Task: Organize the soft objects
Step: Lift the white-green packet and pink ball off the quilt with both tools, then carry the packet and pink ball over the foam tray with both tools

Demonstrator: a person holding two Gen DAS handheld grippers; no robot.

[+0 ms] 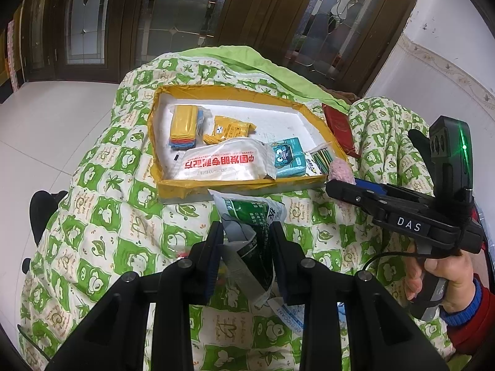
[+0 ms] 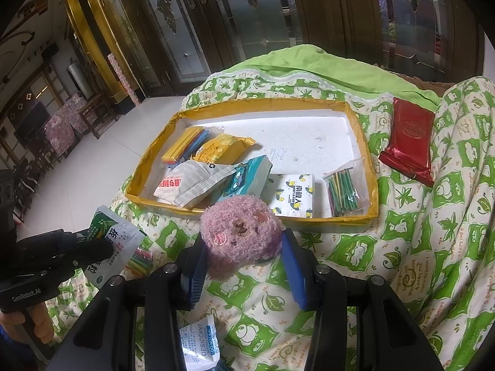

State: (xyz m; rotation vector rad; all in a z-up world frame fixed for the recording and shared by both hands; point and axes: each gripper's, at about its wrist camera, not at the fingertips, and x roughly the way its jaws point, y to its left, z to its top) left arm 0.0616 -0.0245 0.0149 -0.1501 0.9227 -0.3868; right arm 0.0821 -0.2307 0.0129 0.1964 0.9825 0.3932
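Fuzzy pink plush ball (image 2: 243, 232) fills my right claw (image 2: 244, 266) at lower centre; left claw (image 1: 246, 247) pinches a crinkly green-white packet (image 1: 250, 225).

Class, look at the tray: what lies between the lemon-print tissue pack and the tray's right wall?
A clear bag of coloured sticks lies between the tissue pack and the tray wall, clearest in the right wrist view.
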